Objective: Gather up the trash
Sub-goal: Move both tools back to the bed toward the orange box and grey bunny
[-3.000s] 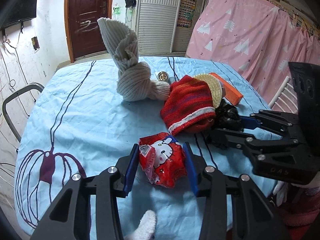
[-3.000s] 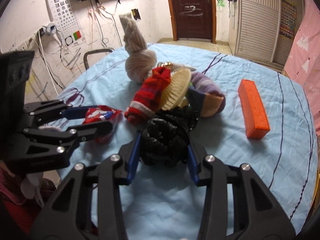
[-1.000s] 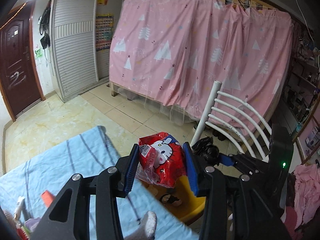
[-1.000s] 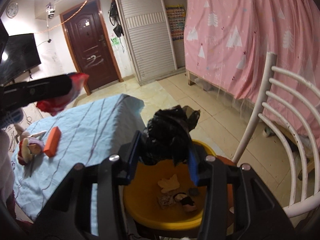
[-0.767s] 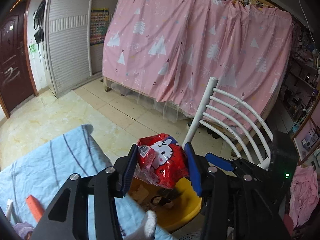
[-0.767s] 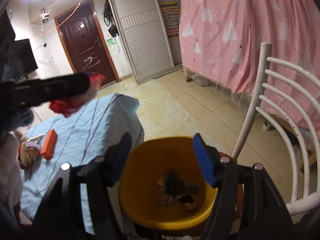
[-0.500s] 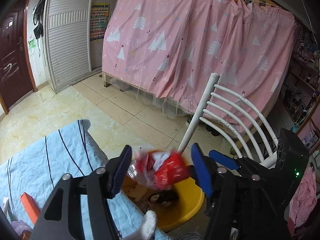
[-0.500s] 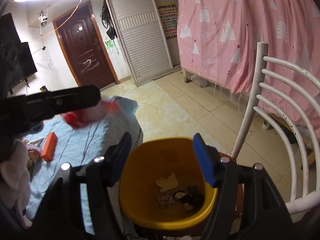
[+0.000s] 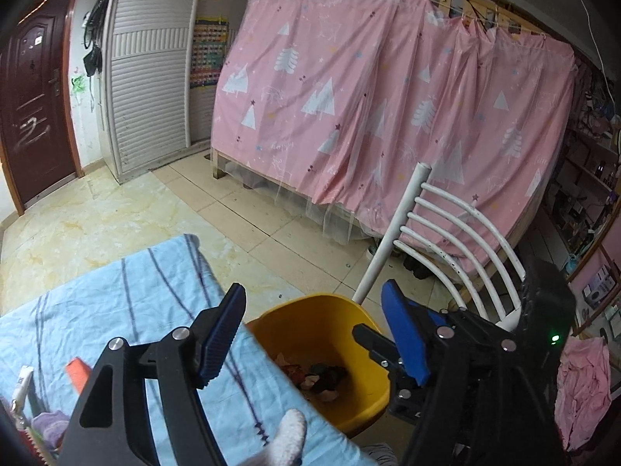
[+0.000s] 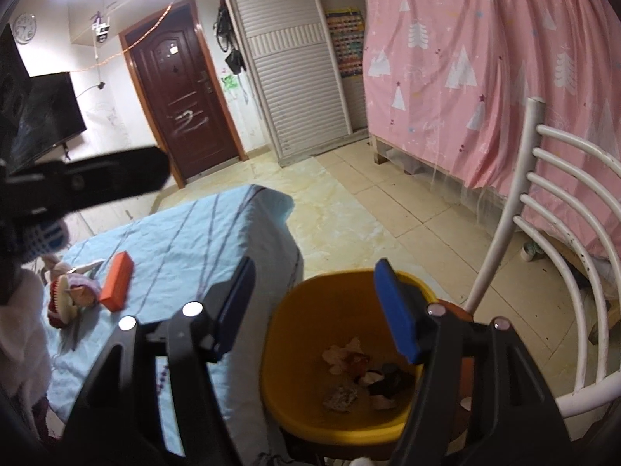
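One blue-clothed table (image 10: 202, 240), pink curtain (image 9: 388, 116) behind.

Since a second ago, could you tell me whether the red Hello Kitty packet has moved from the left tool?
Yes. It has dropped from between the left tool's opening jaws, now empty, toward the yellow bin beneath; red scraps show among the trash inside.

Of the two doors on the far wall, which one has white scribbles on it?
The dark brown wooden door, left of the white slatted door, which has no scribbles.
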Motion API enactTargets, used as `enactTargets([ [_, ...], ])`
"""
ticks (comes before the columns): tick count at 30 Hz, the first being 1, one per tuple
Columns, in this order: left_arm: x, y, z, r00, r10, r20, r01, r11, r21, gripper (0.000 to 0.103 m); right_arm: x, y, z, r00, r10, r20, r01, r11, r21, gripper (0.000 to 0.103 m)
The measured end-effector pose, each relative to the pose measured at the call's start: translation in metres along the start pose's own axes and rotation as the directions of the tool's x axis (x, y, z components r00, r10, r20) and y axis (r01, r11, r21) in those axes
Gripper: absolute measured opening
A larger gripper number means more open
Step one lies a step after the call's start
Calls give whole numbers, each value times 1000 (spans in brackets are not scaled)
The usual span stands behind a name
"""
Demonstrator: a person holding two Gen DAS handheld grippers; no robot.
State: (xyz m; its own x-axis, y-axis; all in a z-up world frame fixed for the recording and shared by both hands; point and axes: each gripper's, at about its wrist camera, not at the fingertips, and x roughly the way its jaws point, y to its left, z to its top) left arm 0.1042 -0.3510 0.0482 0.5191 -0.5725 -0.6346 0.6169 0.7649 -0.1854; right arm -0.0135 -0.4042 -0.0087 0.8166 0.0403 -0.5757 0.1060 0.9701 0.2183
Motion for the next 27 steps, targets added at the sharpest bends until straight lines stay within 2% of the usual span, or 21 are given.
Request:
enactTargets([
  [4, -23, 12, -2, 999, 29, 32, -29, 1000, -6, 67, 4, 21, 3, 1000, 24, -8, -24, 999, -29, 62],
  [7, -43, 24, -4, 995, 79, 59, -79, 997, -5, 70, 7, 38, 5, 999, 45, -15, -46, 997, -54, 62],
  [11, -70, 46, -8, 985, 147, 87, -146, 989, -18, 73, 11, 66, 7, 997, 69, -27, -72, 992, -99, 68],
  [14, -89, 67, -13, 972, 212, 102, -209, 977, -38, 74, 16, 90, 9, 995, 89, -42, -94, 986, -140, 68],
  [20, -126, 111, -24, 934, 332, 129, -322, 942, -93, 76, 29, 131, 9, 989, 125, -74, -138, 971, -198, 68],
  [27, -171, 155, -38, 891, 425, 159, -400, 902, -164, 78, 41, 173, 7, 981, 156, -114, -181, 948, -262, 68],
])
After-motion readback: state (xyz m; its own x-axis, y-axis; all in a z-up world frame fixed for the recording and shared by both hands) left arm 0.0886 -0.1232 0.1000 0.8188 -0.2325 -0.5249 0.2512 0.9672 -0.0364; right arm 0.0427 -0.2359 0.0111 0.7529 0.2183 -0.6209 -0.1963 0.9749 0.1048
